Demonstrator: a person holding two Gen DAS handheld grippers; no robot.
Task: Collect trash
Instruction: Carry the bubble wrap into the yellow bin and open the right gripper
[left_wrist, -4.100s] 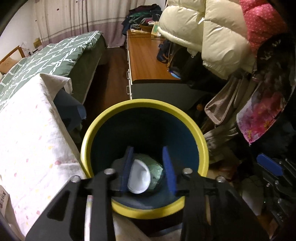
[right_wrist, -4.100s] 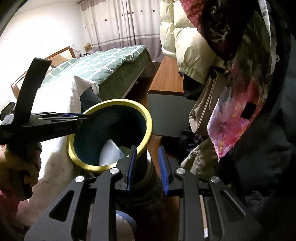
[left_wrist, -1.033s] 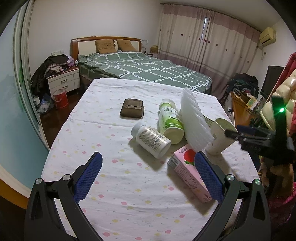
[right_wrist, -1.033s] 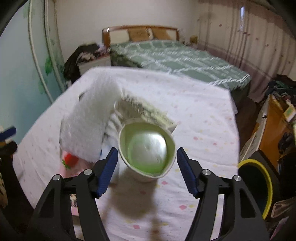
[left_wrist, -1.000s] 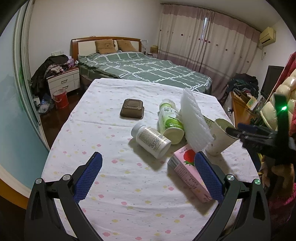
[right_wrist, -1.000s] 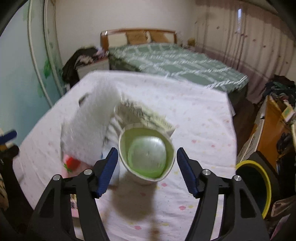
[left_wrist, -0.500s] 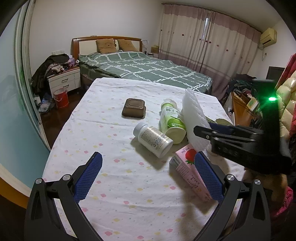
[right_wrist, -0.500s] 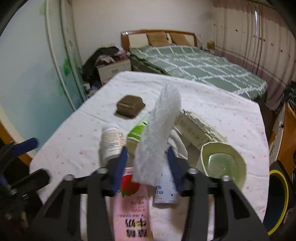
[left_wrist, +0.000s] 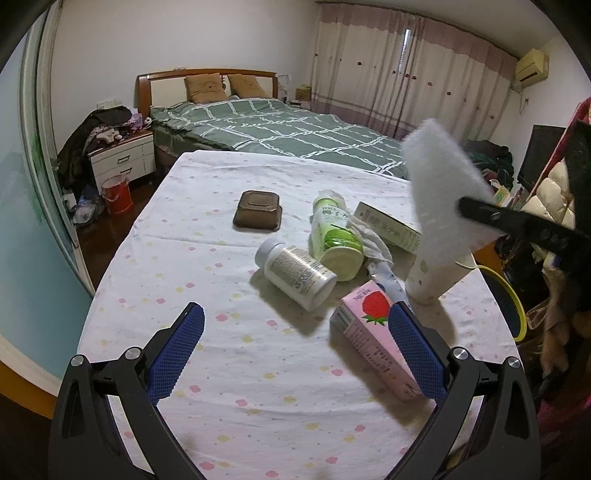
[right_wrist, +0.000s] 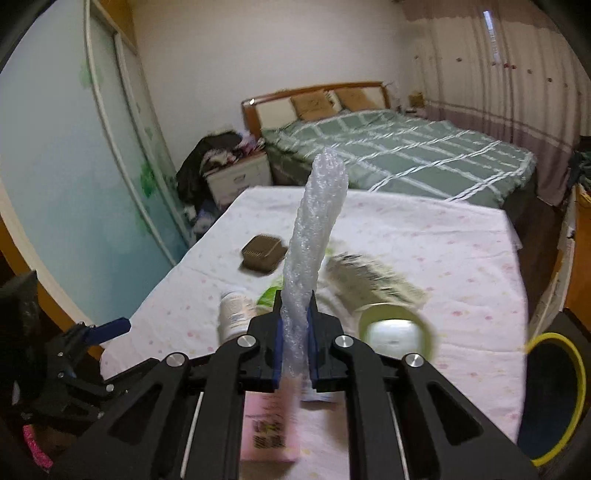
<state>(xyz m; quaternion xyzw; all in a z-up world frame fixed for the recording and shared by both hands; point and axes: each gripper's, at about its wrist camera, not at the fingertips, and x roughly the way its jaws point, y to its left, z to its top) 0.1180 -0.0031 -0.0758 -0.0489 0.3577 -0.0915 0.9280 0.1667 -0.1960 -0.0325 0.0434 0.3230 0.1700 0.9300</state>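
Your right hand-held gripper (right_wrist: 294, 363) is clamped on the white foam sheet (right_wrist: 314, 236), pinching only its lower end; your left hand-held gripper (left_wrist: 295, 354) hangs spread wide and empty over the near tabletop (left_wrist: 229, 373); the sheet is lifted clear, above the paper cup (left_wrist: 437, 275) and pink carton (left_wrist: 373, 343). The grip looks shallow, so a quick swing toward the yellow-rimmed bin (right_wrist: 554, 395) could flop the limp sheet sideways, slip it loose, or brush the cup over; its long axis runs upward and away from the fingers, edge-on to the right camera.
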